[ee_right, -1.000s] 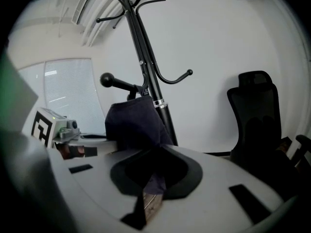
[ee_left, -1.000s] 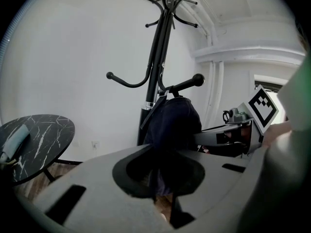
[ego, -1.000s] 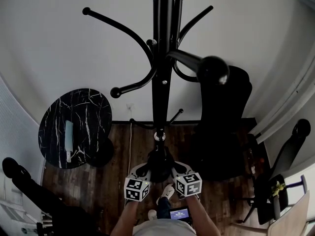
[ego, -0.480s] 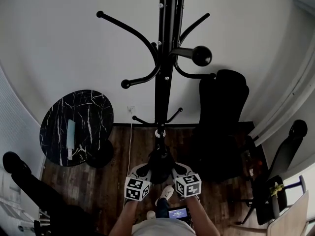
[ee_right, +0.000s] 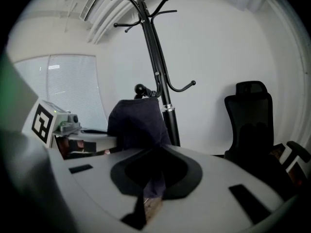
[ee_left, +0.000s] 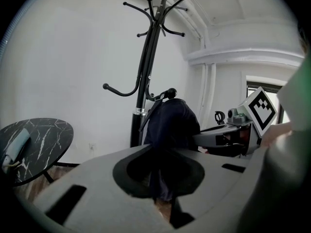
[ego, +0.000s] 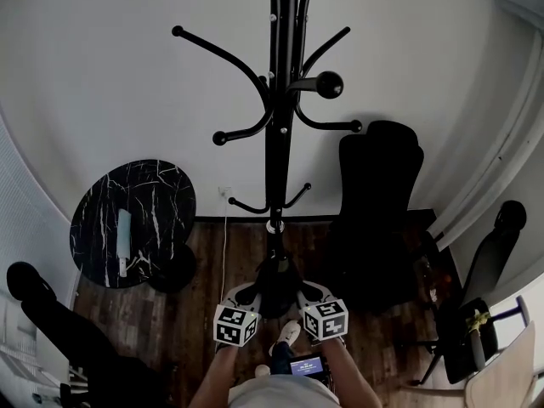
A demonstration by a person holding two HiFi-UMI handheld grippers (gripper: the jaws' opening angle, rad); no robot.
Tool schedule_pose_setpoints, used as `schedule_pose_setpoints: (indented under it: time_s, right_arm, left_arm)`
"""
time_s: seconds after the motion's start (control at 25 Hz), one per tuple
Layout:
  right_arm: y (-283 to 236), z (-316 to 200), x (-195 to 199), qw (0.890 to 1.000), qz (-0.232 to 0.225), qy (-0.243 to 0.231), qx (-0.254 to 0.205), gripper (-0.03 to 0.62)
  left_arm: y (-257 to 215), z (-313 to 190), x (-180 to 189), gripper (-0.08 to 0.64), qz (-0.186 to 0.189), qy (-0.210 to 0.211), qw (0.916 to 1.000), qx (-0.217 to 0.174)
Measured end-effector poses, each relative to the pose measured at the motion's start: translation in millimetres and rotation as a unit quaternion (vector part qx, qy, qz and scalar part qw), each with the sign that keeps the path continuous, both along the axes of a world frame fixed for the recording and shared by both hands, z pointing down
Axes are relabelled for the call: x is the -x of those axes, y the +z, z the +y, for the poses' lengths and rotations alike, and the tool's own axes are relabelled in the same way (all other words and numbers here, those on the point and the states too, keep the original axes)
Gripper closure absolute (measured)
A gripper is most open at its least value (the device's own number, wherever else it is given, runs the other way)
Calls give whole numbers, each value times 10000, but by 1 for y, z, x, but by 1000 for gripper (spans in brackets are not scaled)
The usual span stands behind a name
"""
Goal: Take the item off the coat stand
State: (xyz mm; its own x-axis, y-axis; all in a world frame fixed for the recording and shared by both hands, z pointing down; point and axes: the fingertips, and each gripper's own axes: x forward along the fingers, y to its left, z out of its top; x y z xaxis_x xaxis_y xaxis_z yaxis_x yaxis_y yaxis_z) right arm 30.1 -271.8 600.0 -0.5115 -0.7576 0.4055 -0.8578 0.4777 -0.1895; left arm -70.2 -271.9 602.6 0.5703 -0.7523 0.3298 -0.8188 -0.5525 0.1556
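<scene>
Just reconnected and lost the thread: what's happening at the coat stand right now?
A person stands in front of the black coat stand with a gripper in each hand. The left gripper and the right gripper both have their tongs closed on the same dark garment, held low between them. Its top sits right by a low hook. Whether it is free of that hook cannot be told.

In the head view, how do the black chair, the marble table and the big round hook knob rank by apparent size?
1-2. chair and table: look nearly alike, so I do not rank them.
3. knob: clearly smallest.
</scene>
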Motion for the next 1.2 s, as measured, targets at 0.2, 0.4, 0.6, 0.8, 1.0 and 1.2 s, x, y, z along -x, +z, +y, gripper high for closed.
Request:
schedule_pose_setpoints:
  time_s: [0.2,0.4,0.6,0.8,1.0,1.2]
  right_arm:
    - [-6,5,-2,10000,22,20,-59,565]
    - [-8,11,1,9999,42,-23,-94,565]
    - [-13,17,1,9999,3,-33,-137,565]
    - [-17,27,2,9998,-53,-57,-169,566]
    - [-24,37,2,9996,-95,-12,-248,566]
    - [-31,49,0,9992,-112,83,-381,566]
  left_arm:
    - [-7,6,-2,528,116,47,9999,-27]
    - [-10,11,1,528,162,32,9999,-44]
    - [-16,16,1,528,200,36,9997,-98]
    - [-20,24,1,529,276,49,9996,-105]
    - [-26,35,2,529,332,40,9993,-176]
    - [-37,47,0,529,631,38,9978,-223]
